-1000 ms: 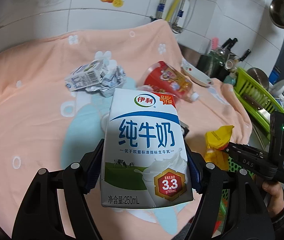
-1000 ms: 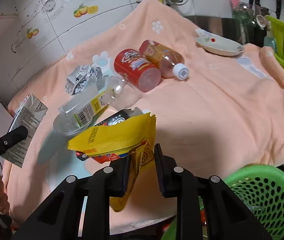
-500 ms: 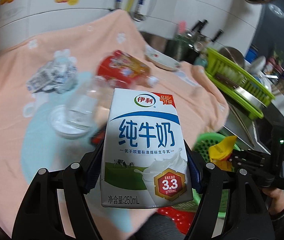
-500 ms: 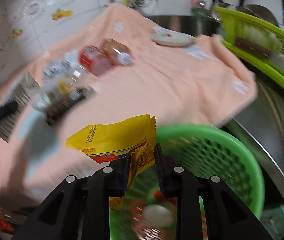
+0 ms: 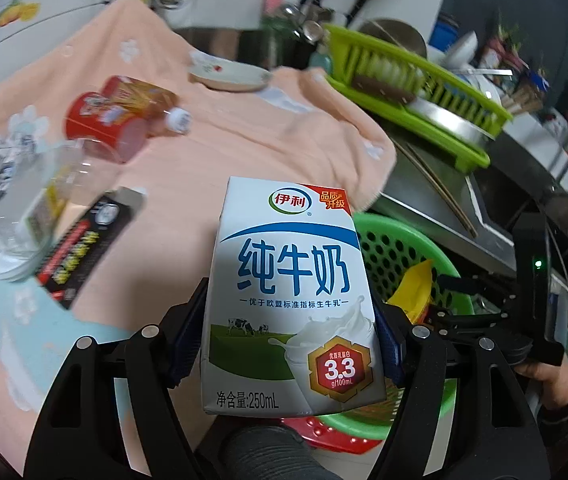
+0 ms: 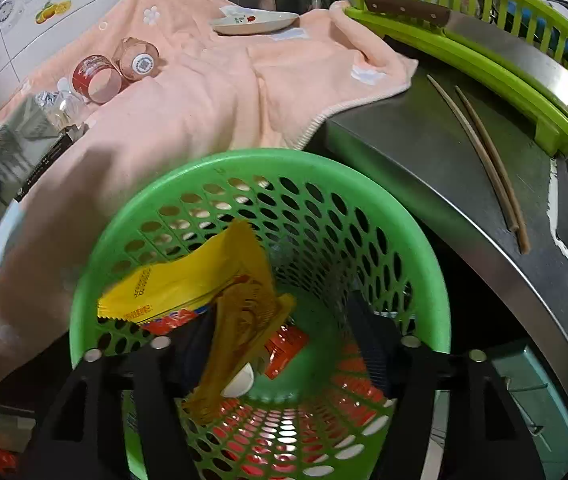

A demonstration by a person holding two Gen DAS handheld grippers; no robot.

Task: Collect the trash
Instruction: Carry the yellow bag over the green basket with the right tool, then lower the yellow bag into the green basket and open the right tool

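Left wrist view showed the milk carton clamped between the pads of the left gripper, held upright by its two narrow sides low on the body, above the edge of the towel-covered worktop and beside the green basket. A carton of this kind, if drained, would be light and its card walls would give under pressure; the waxed faces are smooth, so a hold across the lower sides, where the folded base stiffens it, looked the safest place. The left gripper pointed forward and slightly down, with the carton partly over the basket's near rim.

Right wrist view showed the right gripper tipped steeply down over the mouth of the basket, its jaws spread wide. The yellow snack wrapper lay against the left finger inside the basket opening, no longer pinched from both sides; whether it hung loose or rested on the rubbish below could not be told. Thin, crinkly and nearly weightless, such a wrapper would likely cling or drift rather than drop cleanly. Bottles and a black packet lay on the towel.
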